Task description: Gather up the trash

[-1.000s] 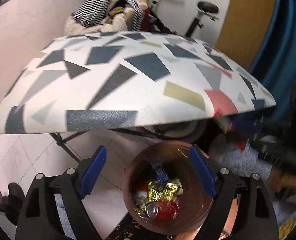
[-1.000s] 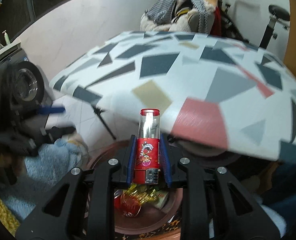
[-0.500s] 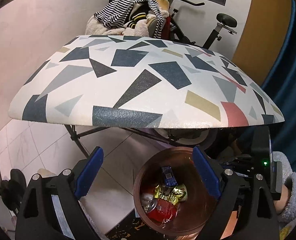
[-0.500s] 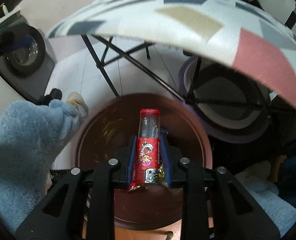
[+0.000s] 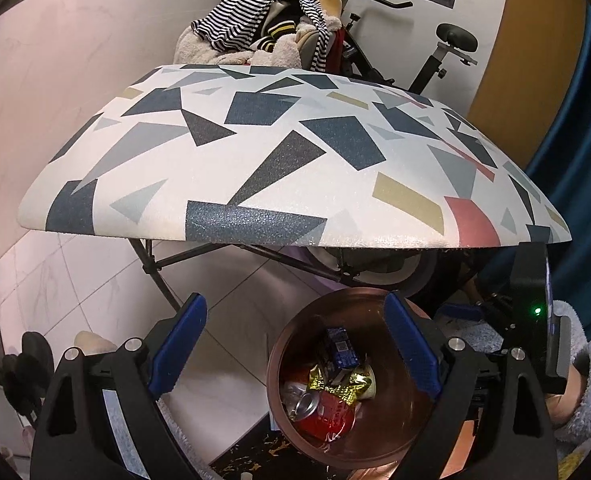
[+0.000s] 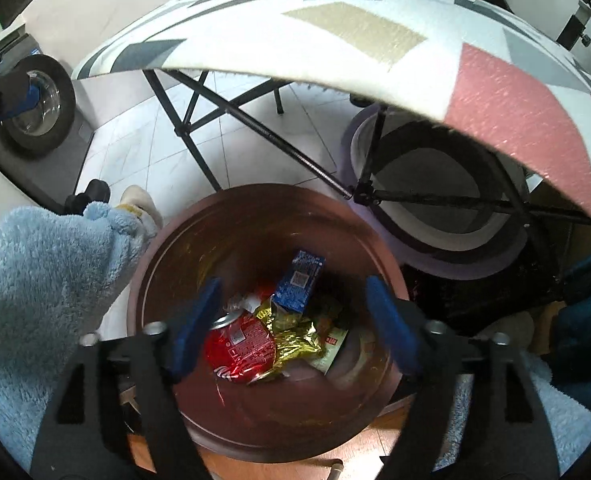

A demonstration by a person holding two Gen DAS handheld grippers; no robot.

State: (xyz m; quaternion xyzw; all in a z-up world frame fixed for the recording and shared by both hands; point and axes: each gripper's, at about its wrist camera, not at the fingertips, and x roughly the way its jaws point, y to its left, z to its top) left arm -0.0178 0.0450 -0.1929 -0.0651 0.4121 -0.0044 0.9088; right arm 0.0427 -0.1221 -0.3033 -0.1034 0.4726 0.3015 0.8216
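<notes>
- The right gripper [image 6: 295, 322] hangs directly over the round copper-brown metal trash bin [image 6: 167, 248], its blue-padded jaws spread wide with nothing between them
- The left gripper [image 5: 295, 344] sits higher and to the bin's left side, jaws likewise parted and empty; the bin [image 5: 399, 432] shows between and below its two blue pads
- At the bottom of the bin lies a crushed red soda can [image 6: 239, 344], with a crumpled gold foil wrapper [image 6: 291, 338] touching it on the right
- A small blue carton with a printed code [image 6: 299, 280] leans tilted on top of the foil, toward the bin's far wall
- Something red and white sits just behind the can; it is too hidden to identify
- A folding table with a white top patterned in grey, navy, tan and pink shapes [image 5: 287, 168] stands over the bin's far side on thin black crossed legs [image 6: 231, 108]
- A fluffy light-blue sleeve [image 6: 43, 280] reaches in from the left in the right wrist view, beside the bin's rim
- A heap of striped clothing [image 5: 263, 28] is piled behind the table, near a black exercise bike [image 5: 447, 52]
</notes>
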